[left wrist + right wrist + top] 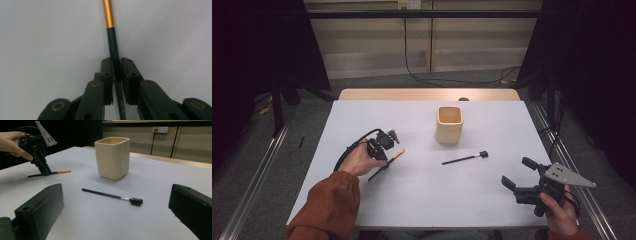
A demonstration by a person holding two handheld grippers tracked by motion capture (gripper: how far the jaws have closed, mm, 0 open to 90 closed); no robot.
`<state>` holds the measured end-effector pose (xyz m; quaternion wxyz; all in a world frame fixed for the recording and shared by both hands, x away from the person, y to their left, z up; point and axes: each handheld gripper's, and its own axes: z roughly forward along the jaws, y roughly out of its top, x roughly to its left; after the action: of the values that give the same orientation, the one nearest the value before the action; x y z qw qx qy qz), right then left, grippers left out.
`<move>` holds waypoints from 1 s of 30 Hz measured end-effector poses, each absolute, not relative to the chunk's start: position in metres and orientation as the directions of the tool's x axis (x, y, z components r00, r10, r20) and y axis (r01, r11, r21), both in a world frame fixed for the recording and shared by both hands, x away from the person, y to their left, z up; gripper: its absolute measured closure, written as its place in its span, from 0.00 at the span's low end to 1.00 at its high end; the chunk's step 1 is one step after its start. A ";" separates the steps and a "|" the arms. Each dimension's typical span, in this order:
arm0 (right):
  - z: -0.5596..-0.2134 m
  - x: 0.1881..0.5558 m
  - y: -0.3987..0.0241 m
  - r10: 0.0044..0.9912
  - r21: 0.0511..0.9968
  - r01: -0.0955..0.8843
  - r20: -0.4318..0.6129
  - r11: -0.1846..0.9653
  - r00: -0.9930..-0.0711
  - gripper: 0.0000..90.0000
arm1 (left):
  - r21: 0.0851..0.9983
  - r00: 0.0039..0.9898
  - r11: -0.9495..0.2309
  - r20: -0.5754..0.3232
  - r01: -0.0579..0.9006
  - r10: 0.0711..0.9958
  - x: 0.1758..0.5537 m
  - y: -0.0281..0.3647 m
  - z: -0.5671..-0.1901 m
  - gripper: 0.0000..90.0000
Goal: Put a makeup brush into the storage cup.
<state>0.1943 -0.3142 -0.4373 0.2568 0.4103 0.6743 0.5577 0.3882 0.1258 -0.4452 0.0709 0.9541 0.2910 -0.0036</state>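
A thin dark-handled brush with a gold ferrule and orange tip lies on the white table at the left. My left gripper points down onto it. In the left gripper view the jaws stand pressed together on the brush handle. From the right gripper view that gripper stands on the brush. A black brush with a small bristle head lies mid-table, untouched. My right gripper hovers at the front right, jaws wide apart and empty.
A cream square cup stands upright behind the black brush, also seen as a cup in the right gripper view. Bare table lies between the two hands. The table's far wooden edge borders the floor.
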 end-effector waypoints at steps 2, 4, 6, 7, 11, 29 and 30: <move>-0.438 0.195 -0.314 0.840 0.963 0.267 0.108 0.045 -0.532 0.00 | 0.132 0.825 -0.815 -0.057 0.564 0.562 0.389 0.126 -0.445 0.93; -0.438 0.195 -0.314 0.840 0.962 0.268 0.104 0.051 -0.533 0.00 | 0.127 0.822 -0.812 -0.064 0.569 0.566 0.390 0.126 -0.445 0.93; -0.437 0.194 -0.314 0.838 0.963 0.265 0.100 0.055 -0.536 0.00 | 0.127 0.822 -0.812 -0.063 0.569 0.566 0.390 0.126 -0.445 0.93; -0.437 0.194 -0.314 0.838 0.963 0.264 0.100 0.055 -0.537 0.00 | 0.127 0.822 -0.813 -0.063 0.569 0.566 0.390 0.126 -0.445 0.93; -0.438 0.195 -0.313 0.840 0.962 0.270 0.106 0.050 -0.532 0.00 | 0.137 0.829 -0.818 -0.059 0.558 0.556 0.389 0.127 -0.444 0.93; -0.439 0.196 -0.312 0.835 0.960 0.274 0.101 0.062 -0.540 0.00 | 0.220 0.789 -0.760 -0.096 0.612 0.607 0.391 0.145 -0.442 0.93; -0.439 0.196 -0.312 0.835 0.960 0.274 0.100 0.062 -0.540 0.00 | 0.234 0.780 -0.748 -0.094 0.621 0.618 0.391 0.146 -0.440 0.93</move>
<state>0.1959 -0.3117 -0.4389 0.2548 0.4060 0.6828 0.5513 0.3911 0.1458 -0.4404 0.1269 0.9349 0.3315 -0.0053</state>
